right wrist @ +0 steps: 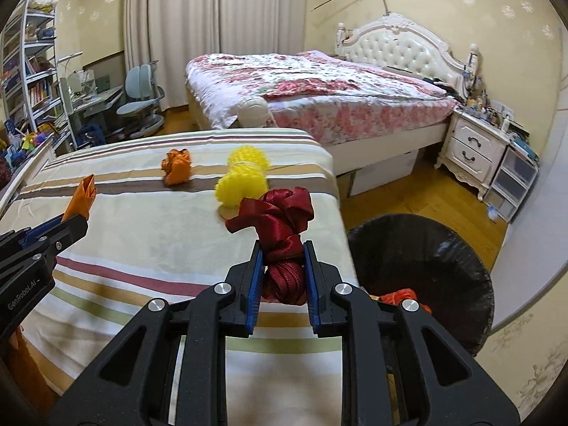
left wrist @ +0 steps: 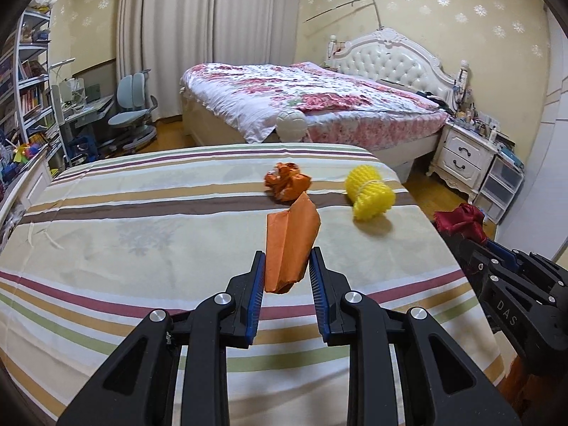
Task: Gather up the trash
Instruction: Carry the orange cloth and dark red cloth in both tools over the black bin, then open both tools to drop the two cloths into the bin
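Both grippers carry trash above the striped surface.

The left gripper has its fingers closed narrow on a folded orange paper, which sticks up past the tips. The right gripper pinches a knotted dark red ribbon between its fingers, just beside the black-lined bin. A crumpled orange wrapper and a yellow foam net lie apart on the surface.

We count two grippers, two orange paper pieces, one yellow foam net, one dark red ribbon, and one black bin.
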Motion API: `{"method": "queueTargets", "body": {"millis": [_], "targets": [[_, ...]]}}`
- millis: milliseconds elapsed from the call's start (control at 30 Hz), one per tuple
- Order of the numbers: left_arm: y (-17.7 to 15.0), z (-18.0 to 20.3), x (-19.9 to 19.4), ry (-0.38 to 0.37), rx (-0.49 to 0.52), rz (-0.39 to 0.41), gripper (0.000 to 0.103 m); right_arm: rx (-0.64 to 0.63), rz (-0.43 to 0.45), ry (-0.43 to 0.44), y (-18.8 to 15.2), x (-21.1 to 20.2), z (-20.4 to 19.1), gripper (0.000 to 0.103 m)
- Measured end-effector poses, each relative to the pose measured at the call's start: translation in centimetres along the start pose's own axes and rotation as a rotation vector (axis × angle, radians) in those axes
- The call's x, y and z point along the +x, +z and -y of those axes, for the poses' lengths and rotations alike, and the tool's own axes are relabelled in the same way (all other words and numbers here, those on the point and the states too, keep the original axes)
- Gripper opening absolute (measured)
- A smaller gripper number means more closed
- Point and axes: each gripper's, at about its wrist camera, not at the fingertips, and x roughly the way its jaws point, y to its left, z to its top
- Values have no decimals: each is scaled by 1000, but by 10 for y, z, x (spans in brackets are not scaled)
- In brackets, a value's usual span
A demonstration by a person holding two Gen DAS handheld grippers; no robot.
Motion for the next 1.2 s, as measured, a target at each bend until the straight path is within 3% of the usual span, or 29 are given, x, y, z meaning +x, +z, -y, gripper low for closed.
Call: {"method": "queueTargets", "body": {"millis": [367, 567, 1200], "targets": [[10, 84, 19, -117, 99, 12, 26, 123, 19, -147, -6, 2, 87, 21], [17, 124, 34, -143, 148, 17, 26, 167, 20, -195, -12, 8, 119, 21], [24, 192, 78, -162, 241, -21, 26, 239, -3, -240, -16, 29, 169, 21]]}}
